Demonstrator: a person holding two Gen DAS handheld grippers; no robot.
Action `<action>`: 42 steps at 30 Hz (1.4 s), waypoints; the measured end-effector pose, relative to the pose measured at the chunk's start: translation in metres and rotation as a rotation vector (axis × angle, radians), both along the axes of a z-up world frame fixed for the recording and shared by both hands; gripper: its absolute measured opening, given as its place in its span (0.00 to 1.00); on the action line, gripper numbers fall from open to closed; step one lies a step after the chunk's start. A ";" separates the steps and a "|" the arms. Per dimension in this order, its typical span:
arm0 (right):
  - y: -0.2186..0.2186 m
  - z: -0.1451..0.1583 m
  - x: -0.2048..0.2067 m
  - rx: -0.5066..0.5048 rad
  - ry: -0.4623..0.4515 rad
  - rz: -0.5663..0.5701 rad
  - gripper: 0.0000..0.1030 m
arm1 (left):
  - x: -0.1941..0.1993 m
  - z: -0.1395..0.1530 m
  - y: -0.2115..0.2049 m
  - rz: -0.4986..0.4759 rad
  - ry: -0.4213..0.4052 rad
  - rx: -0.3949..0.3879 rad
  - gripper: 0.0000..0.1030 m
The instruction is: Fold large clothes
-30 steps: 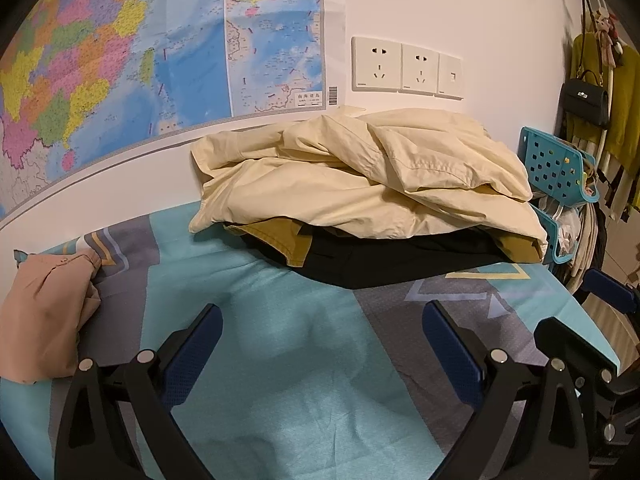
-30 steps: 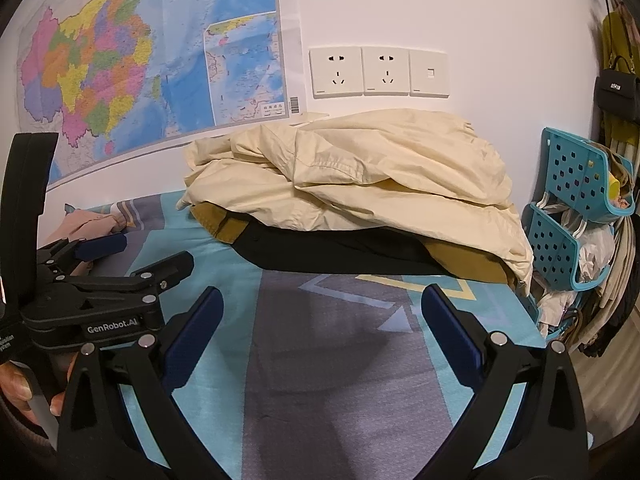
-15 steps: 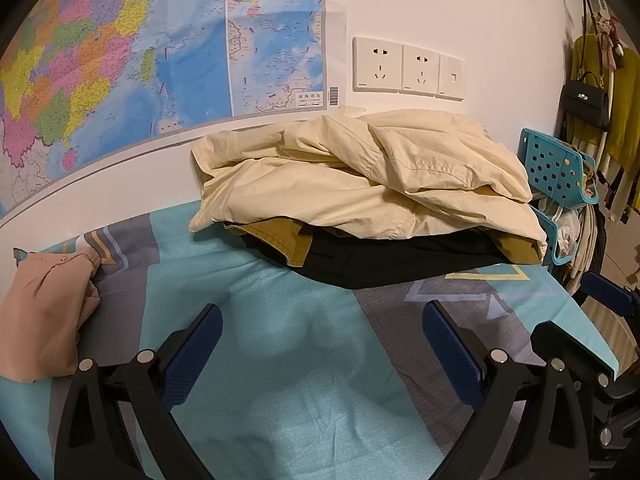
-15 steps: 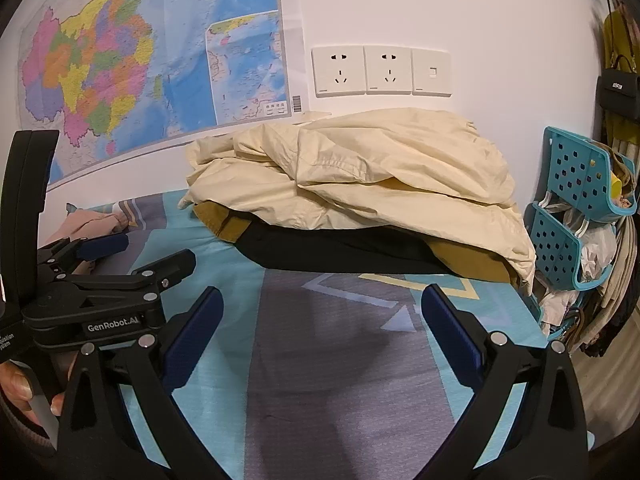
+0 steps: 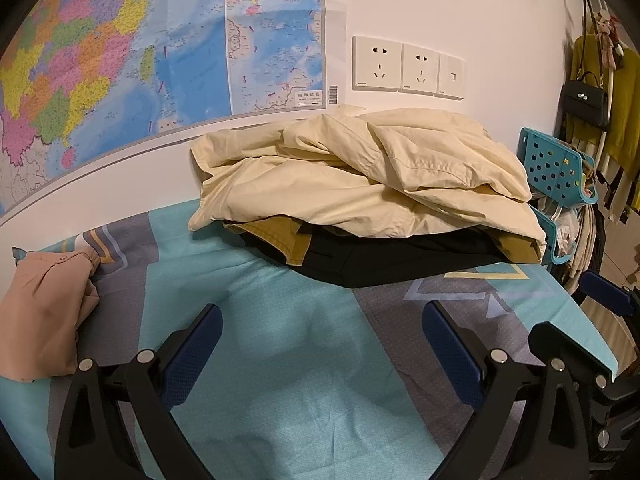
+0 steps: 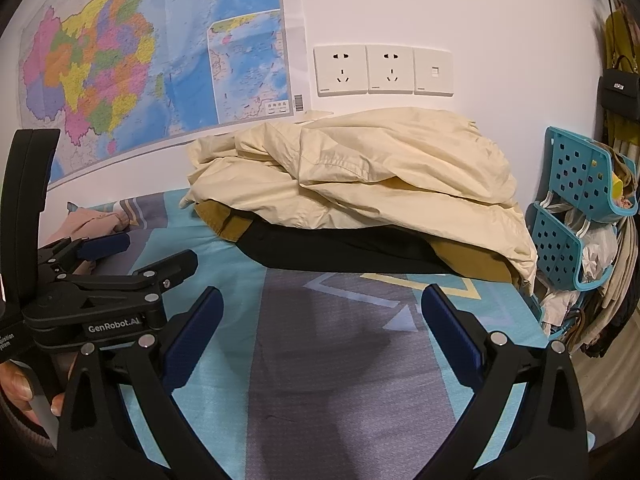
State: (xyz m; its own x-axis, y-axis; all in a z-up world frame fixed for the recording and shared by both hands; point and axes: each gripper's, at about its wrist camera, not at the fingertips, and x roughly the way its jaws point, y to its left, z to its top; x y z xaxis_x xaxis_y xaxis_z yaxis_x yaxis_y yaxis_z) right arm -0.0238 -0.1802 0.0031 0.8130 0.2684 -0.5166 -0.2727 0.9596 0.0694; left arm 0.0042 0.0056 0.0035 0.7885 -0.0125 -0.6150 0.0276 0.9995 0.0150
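Note:
A pile of clothes lies against the wall on the bed: a crumpled cream jacket on top, a mustard garment and a black garment under it. My left gripper is open and empty, low over the bedsheet in front of the pile. My right gripper is open and empty, also short of the pile. The left gripper also shows in the right wrist view, at the left. A folded pink garment lies at the far left.
The bed has a teal and grey patterned sheet. A map and wall sockets are on the wall behind. A blue plastic rack and hanging bags and clothes stand past the bed's right edge.
Both grippers have shifted only slightly; the view has barely changed. Both stay open and empty.

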 end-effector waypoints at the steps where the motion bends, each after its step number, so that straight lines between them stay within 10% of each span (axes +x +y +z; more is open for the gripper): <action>1: 0.000 0.000 0.000 0.001 -0.001 0.001 0.95 | 0.000 0.000 0.000 0.000 0.000 -0.001 0.94; 29: 0.005 0.001 0.007 -0.010 0.002 0.017 0.95 | 0.008 0.001 0.003 0.007 0.013 -0.014 0.94; 42: 0.034 0.017 0.078 -0.106 -0.016 0.124 0.95 | 0.055 -0.001 0.039 0.087 0.044 -0.073 0.94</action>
